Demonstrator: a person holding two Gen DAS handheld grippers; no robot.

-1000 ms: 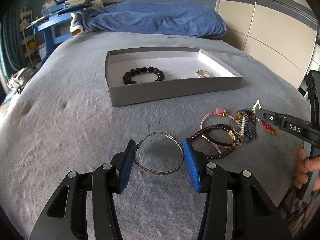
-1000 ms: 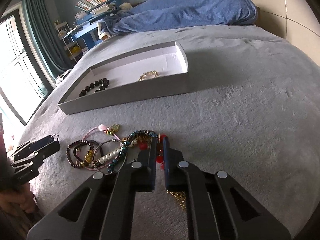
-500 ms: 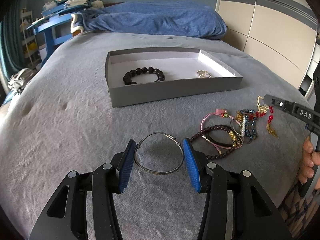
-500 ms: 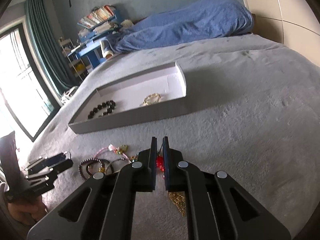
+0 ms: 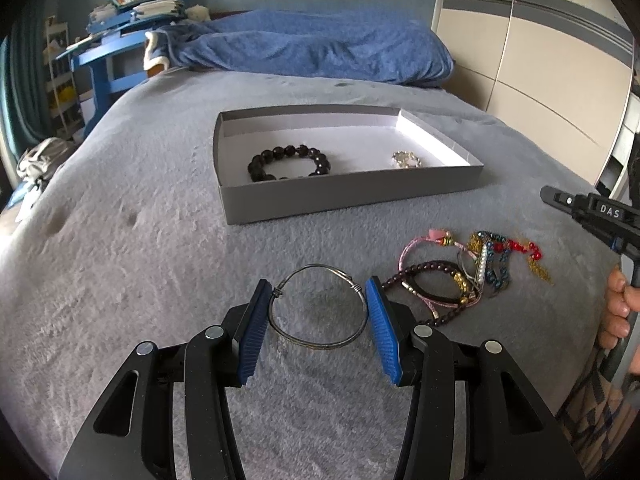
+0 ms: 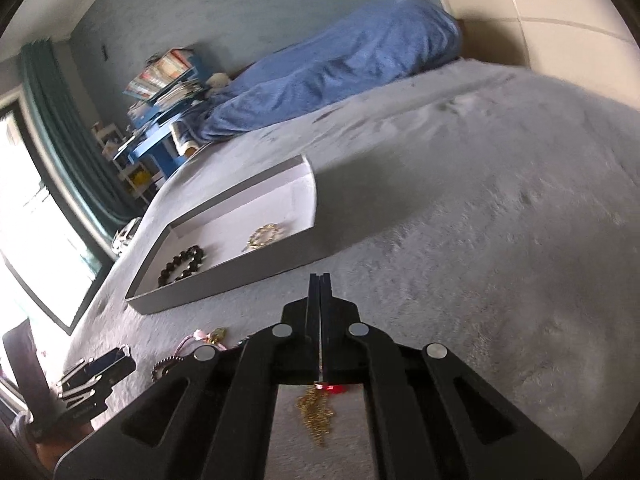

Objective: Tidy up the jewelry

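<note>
One grey tray [image 5: 344, 192] on the bed [image 5: 132, 248], two pieces inside: black bead bracelet [image 5: 289, 162] at 9 o'clock, small pale gold bracelet [image 5: 406, 159] at 3 o'clock. One wire bangle [image 5: 318, 306] flat on bed between left gripper [image 5: 318, 322] jaws, wide apart. Tangled pile of bracelets [image 5: 460, 274] at its 3 o'clock; count unclear. Right gripper [image 6: 320, 308] jaws closed, lifted; gold chain with red beads [image 6: 318, 410] beneath it, grip unclear.
</note>
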